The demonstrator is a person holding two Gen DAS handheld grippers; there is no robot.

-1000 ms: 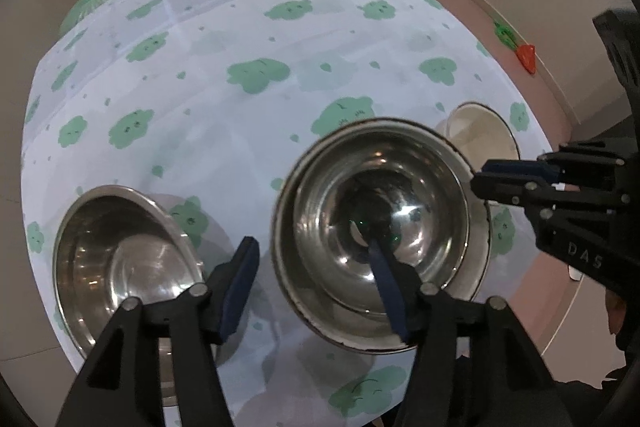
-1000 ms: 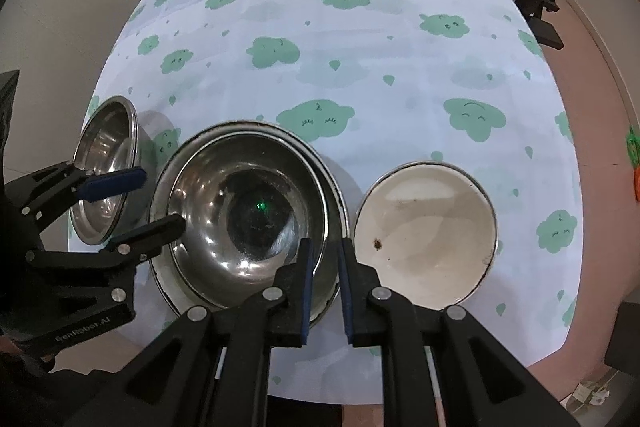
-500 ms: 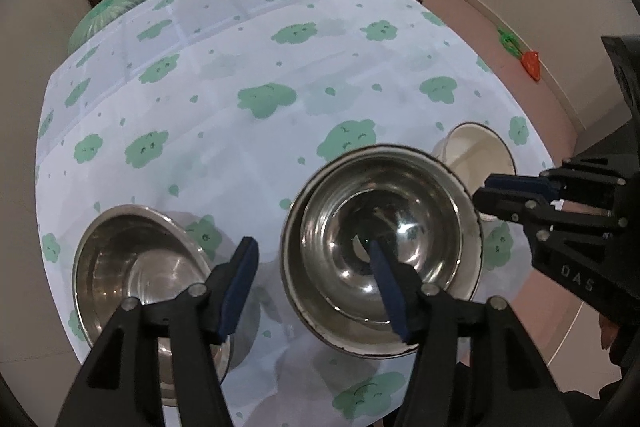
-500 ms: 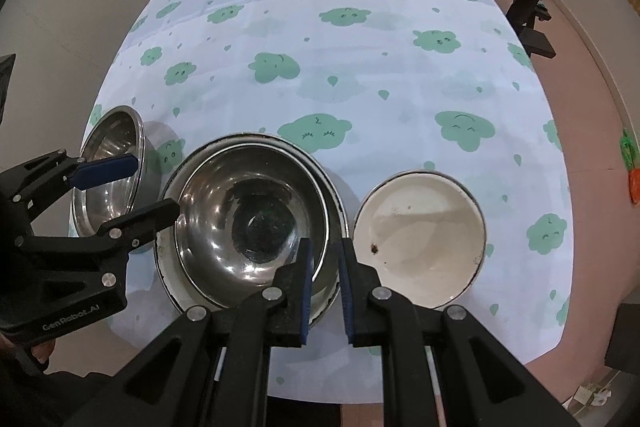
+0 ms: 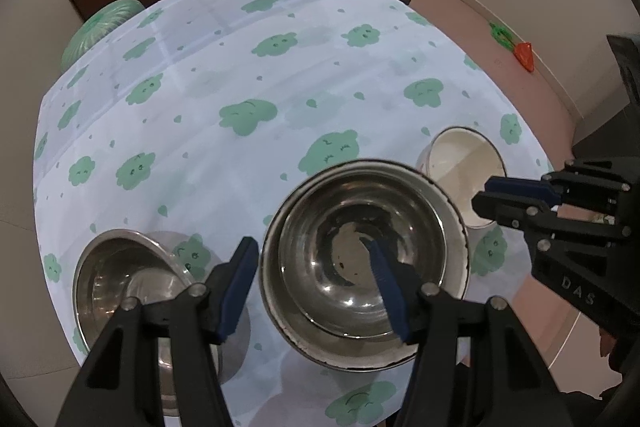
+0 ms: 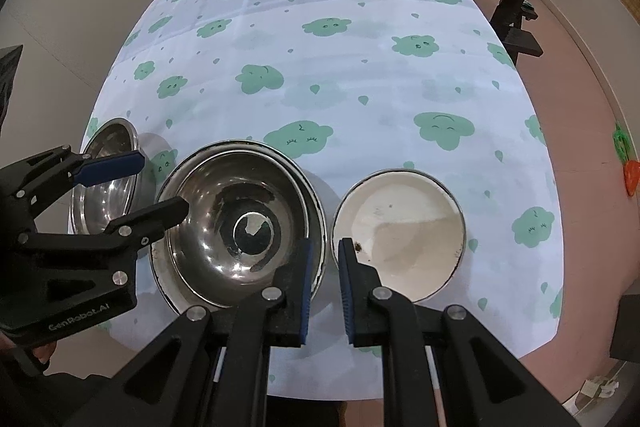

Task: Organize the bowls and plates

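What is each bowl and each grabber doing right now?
Middle steel bowl: upright, nested in a wider steel dish.
Steel dish: on the tablecloth, under that bowl.
Small steel bowl: upright, empty, apart.
White bowl: upright, with a dark speck inside.
Left gripper: open, straddling the nested bowl's rim.
Right gripper: nearly closed, holding nothing.

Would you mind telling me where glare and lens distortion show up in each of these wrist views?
Left wrist view: the stacked steel bowls carry scattered highlights and dark reflections; the tablecloth bulges barrel-like. Right wrist view: a bright ring glints at the steel bowls' bottom; the white bowl shows soft shading, no glare.
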